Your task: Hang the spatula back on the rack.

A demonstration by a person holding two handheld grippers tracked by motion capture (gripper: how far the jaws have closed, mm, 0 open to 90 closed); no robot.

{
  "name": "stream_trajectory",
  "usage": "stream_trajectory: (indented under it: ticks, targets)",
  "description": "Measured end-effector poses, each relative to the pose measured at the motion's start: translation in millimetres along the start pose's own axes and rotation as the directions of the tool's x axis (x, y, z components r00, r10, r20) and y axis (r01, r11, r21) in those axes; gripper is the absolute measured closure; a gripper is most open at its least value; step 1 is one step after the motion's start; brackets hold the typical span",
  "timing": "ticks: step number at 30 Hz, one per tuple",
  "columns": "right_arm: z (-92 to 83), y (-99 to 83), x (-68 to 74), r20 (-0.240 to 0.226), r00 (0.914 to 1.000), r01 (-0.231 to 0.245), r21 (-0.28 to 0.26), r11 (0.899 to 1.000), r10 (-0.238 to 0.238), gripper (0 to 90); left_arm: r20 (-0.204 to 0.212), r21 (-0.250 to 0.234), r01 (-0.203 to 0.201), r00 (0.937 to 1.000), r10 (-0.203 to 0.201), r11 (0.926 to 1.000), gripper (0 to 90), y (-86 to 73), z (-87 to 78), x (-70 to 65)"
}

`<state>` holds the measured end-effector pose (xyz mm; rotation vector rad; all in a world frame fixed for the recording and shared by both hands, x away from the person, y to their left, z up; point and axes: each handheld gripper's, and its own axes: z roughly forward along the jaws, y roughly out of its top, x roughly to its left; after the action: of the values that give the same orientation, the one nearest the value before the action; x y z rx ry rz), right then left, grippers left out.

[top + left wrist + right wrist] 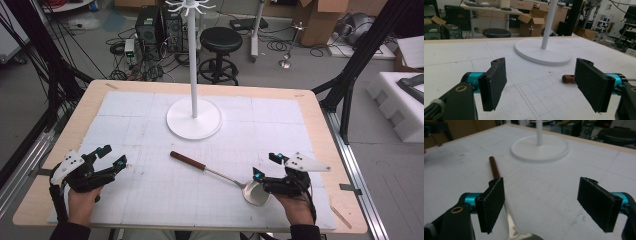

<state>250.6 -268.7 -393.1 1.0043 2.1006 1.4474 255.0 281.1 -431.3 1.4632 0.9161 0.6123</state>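
The left gripper (114, 155) rests at the table's (70, 130) near left, jaws spread wide with nothing between them. Well to its right lies the ladle (220, 175). Its long axis runs diagonally: the dark brown wooden handle points up-left toward the white stand (194, 117), and the thin steel shank leads down-right to a shiny round bowl, which holds nothing. That bowl sits just beside the right gripper (266, 166), under its left jaw. The right gripper's jaws stand wide apart, gripping nothing.
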Motion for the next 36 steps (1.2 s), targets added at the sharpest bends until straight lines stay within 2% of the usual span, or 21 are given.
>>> stream_trajectory:
  ticks: [3, 5, 10, 15, 19, 24, 29, 36]
  targets:
    - [13.3, 2.8, 8.0, -0.049, 0.9984, 0.029, 0.053, 0.998, -0.026, 20.9, 0.001, -0.002, 0.006, 1.0, -0.006, 1.0, 26.6, -1.9, -0.5, 1.2]
    - [22.3, 4.6, 14.2, -0.083, 0.9954, 0.056, 0.104, 0.993, -0.048, 21.4, 0.003, -0.006, 0.004, 1.0, -0.004, 1.0, 26.6, -1.8, -0.8, 1.4]
    - [39.9, 9.6, 28.2, -0.133, 0.9844, 0.139, 0.192, 0.972, -0.115, 24.5, 0.008, 0.002, -0.004, 1.0, 0.004, 1.0, 26.7, -2.3, -1.1, 1.2]
    - [51.1, 9.4, 31.1, -0.164, 0.9793, 0.158, 0.252, 0.955, -0.119, 26.7, 0.006, 0.014, -0.014, 0.9999, 0.014, 0.9998, 26.9, -3.6, -0.6, 0.2]
    - [61.6, 5.9, 31.6, -0.192, 0.971, 0.2, 0.328, 0.923, -0.143, 31.9, 0.005, 0.018, -0.02, 0.9998, 0.02, 0.9996, 27.3, -4.1, 0.3, -1.1]
    - [72.3, 3.7, 31.0, -0.217, 0.9648, 0.224, 0.38, 0.897, -0.149, 40.3, 0.01, 0.02, -0.023, 0.9997, 0.023, 0.9995, 27.6, -4.2, 0.2, -2.2]
    - [83.5, 0.4, 30.5, -0.243, 0.9572, 0.254, 0.442, 0.86, -0.157, 47.9, 0.008, 0.023, -0.029, 0.9996, 0.028, 0.9993, 28.1, -4.6, 0.2, -2.1]
    - [91.0, -2.6, 30.2, -0.246, 0.9548, 0.271, 0.489, 0.829, -0.166, 57.1, 0.005, 0.024, -0.031, 0.9995, 0.031, 0.9992, 28.4, -4.5, -0.3, -1.1]
